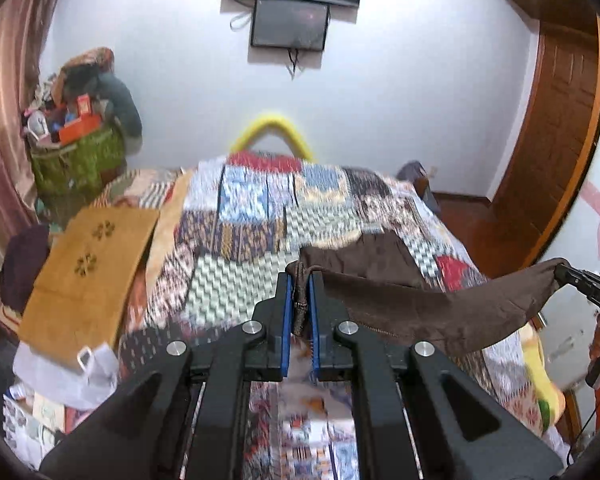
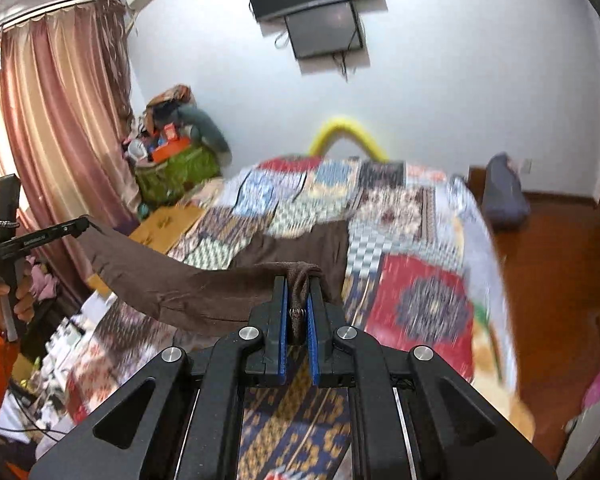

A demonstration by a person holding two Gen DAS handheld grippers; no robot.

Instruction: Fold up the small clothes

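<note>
A small brown garment (image 1: 420,300) hangs stretched in the air between my two grippers, above the patchwork bedspread (image 1: 260,216). My left gripper (image 1: 300,280) is shut on one bunched corner of it. My right gripper (image 2: 297,284) is shut on the opposite corner of the brown garment (image 2: 172,280). In the left wrist view the right gripper (image 1: 560,270) shows at the right edge, pinching the cloth. In the right wrist view the left gripper (image 2: 82,226) shows at the left, held by a hand. The garment's far part trails down onto the bed (image 2: 300,248).
A tan folded cloth (image 1: 88,272) lies on the bed's left side. A green basket of clutter (image 1: 76,160) stands by the pink curtain (image 2: 60,120). A yellow arched bar (image 1: 272,128) rises behind the bed. A wooden wardrobe (image 1: 552,160) and wooden floor (image 2: 552,280) are at right.
</note>
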